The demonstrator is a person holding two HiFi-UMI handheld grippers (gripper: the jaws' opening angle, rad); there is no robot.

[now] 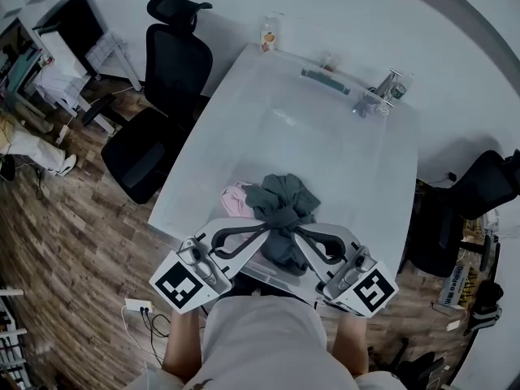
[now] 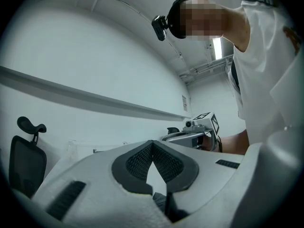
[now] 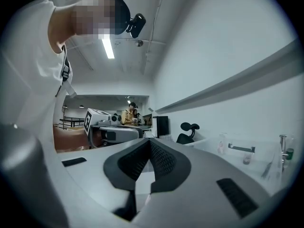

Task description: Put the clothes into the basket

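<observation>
Grey and bunched up, the dark cloth (image 1: pixel 282 195) is near the front edge of the white table (image 1: pixel 325 128). The left gripper (image 1: pixel 275 223) and the right gripper (image 1: pixel 296 227) point at each other and meet at it. Both have their fingers squeezed tight on the dark cloth, and part of it hangs down under them. A pink cloth (image 1: pixel 236 200) lies on the table, touching its left side.

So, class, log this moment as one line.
left claw: shut on grey cloth; right claw: shut on grey cloth; pink cloth: on table
</observation>
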